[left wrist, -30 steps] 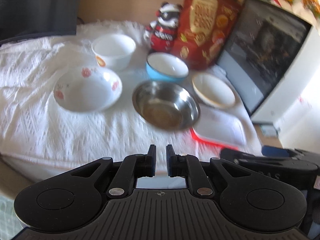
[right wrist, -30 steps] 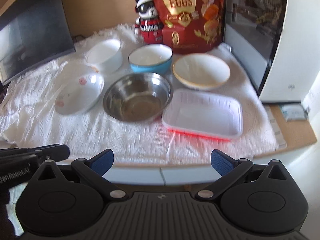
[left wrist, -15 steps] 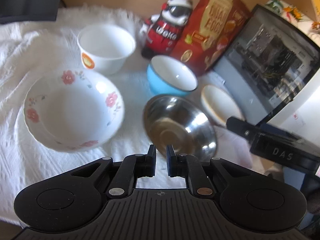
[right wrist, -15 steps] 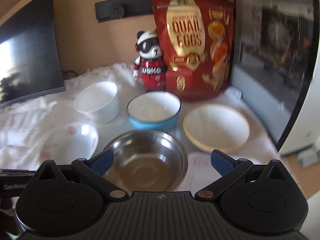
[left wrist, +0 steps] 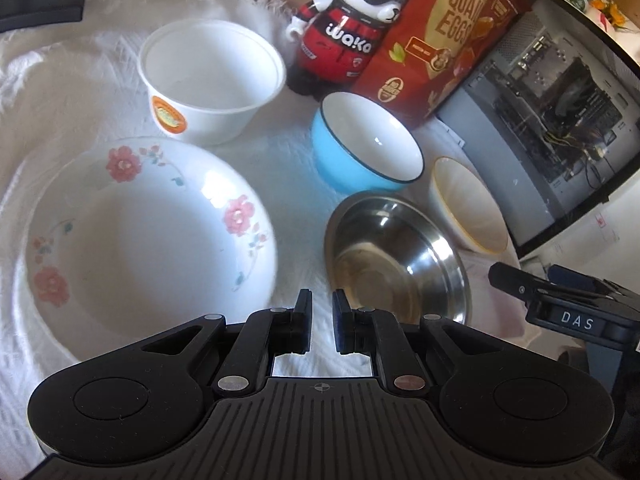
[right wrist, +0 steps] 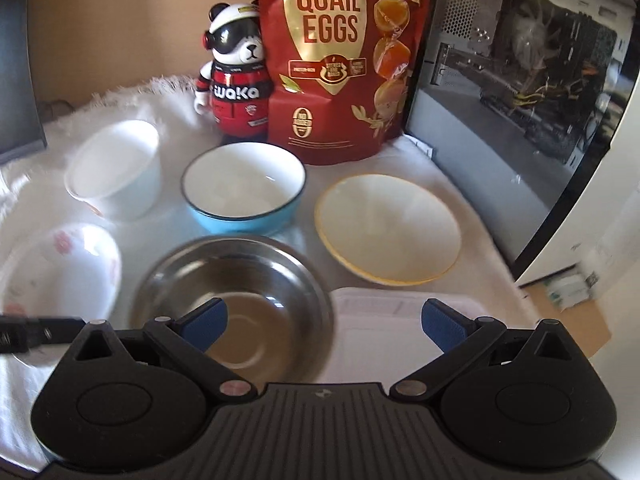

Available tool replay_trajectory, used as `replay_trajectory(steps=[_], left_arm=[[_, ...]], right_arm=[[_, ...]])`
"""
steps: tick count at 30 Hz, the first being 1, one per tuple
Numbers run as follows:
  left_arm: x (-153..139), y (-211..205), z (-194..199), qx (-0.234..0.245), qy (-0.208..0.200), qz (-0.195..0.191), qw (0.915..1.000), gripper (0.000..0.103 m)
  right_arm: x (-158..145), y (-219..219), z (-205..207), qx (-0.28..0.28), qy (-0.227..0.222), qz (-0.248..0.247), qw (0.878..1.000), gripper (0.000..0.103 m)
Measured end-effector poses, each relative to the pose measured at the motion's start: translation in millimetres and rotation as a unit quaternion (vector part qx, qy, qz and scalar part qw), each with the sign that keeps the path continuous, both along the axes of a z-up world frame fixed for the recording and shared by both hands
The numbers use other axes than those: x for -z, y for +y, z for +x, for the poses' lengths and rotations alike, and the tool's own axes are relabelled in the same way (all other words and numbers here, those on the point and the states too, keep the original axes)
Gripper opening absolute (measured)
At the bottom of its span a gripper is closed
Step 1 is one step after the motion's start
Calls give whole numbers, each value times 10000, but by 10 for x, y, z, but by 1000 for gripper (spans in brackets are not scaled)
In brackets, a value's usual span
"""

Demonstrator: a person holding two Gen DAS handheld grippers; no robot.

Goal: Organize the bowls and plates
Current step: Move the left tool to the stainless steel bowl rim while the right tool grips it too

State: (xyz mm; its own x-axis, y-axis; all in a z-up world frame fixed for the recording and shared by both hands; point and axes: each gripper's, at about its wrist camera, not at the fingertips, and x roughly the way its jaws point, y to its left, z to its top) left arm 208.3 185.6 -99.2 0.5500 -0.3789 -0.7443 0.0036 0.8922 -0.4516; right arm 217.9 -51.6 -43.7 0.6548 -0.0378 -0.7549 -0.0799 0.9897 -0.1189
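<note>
On a white cloth sit a floral plate (left wrist: pixel 144 228), a white paper bowl (left wrist: pixel 212 76), a blue bowl (left wrist: pixel 364 148), a steel bowl (left wrist: pixel 396 264) and a cream bowl with a yellow rim (left wrist: pixel 468 208). My left gripper (left wrist: pixel 322 320) is shut and empty, low between the floral plate and the steel bowl. My right gripper (right wrist: pixel 324 322) is open and empty, over the steel bowl (right wrist: pixel 236 288) and a white tray (right wrist: pixel 400 320). The right wrist view also shows the blue bowl (right wrist: pixel 244 184), the cream bowl (right wrist: pixel 388 228), the paper bowl (right wrist: pixel 116 168) and the floral plate (right wrist: pixel 60 268).
A panda figurine (right wrist: pixel 236 76) and a red quail-egg bag (right wrist: pixel 340 56) stand behind the bowls. A glass-sided computer case (right wrist: pixel 520 92) walls off the right. A dark monitor (right wrist: pixel 16 60) stands at the far left.
Both grippers have moved forward and lower toward the dishes, which now look larger. The left stays shut, the right stays open. No dish has moved.
</note>
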Motion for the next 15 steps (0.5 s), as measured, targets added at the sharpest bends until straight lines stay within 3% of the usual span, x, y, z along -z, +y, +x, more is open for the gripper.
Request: replay_trajectory(steps=[6,11,15], left_arm=[[-22,-177,36,-410,-30,126,9991,12],[-65,-279,23,-677,19,367,9970,12],[-47,-286,-30,-1122,182,299,9931,12]], right_arm=[[68,-230,198,-737,60,53,9973,103],[7,-266,209,-1791,-263,703,9810,103],[166,-197,370,-2103,251,865,9735,103]])
